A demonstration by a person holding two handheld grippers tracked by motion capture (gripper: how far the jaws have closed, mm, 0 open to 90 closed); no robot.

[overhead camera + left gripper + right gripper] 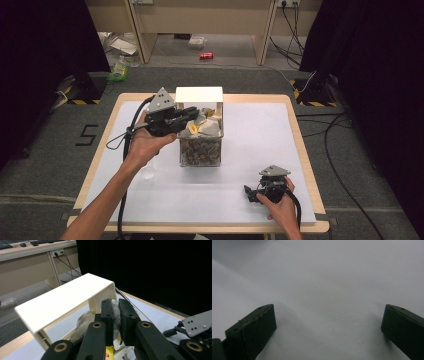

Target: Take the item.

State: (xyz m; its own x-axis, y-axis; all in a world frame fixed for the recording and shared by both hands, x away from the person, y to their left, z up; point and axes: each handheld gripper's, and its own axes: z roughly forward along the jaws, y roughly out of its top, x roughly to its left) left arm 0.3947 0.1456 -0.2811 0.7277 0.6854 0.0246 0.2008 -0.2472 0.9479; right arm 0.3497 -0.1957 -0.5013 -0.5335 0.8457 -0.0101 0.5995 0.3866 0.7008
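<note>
The left tongs (113, 315) are nearly closed on a crumpled pale wrapper (85, 320), held over the clear bin (200, 145) of rubbish at the middle of the worktop (260, 135), toward its far edge. The right tongs (256, 194) rest wide open and empty near the worktop's near right corner. This looks like pulling litter out; next, lift clear of the bin's white lid (62, 300).

Left gripper (192, 114): black body, grey three-cornered plate above the jaws, brass-ringed pivots on the linkage arms behind them, black cable looping off the rear. Right gripper (251, 195): same grey screw-dotted plate, ribbed dark pads (255, 326). Forearms bare, no sleeves.
</note>
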